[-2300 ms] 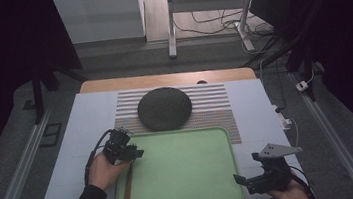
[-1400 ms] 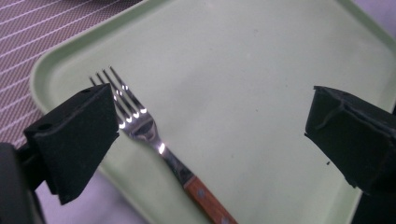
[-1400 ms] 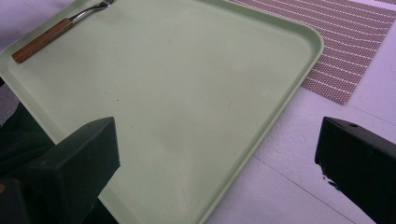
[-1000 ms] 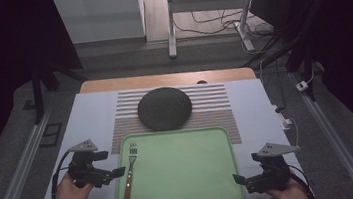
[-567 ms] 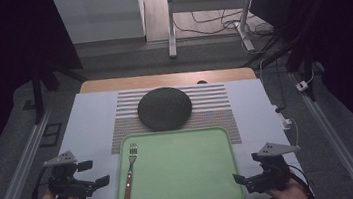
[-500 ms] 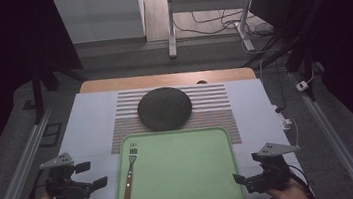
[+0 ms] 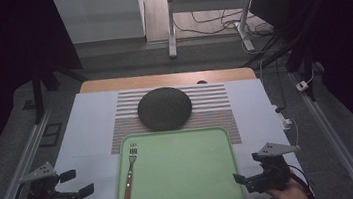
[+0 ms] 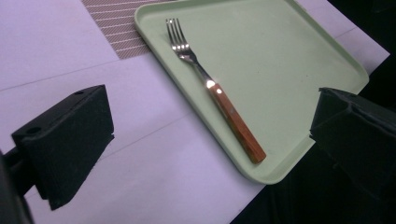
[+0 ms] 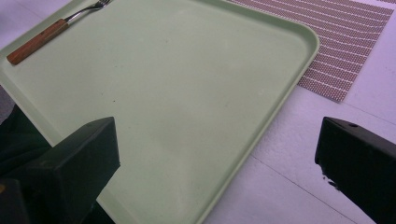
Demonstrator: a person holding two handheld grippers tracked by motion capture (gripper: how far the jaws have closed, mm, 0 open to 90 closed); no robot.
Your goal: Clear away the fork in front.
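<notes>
Fork (image 7: 129, 175) on green tray (image 7: 194, 188) (seemingly unmarked).

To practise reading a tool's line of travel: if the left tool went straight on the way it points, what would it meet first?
Probably the green tray: its near left rim lies ahead of the open left tool, with the fork just inside. Depth is unclear, so it might pass above the rim.
</notes>
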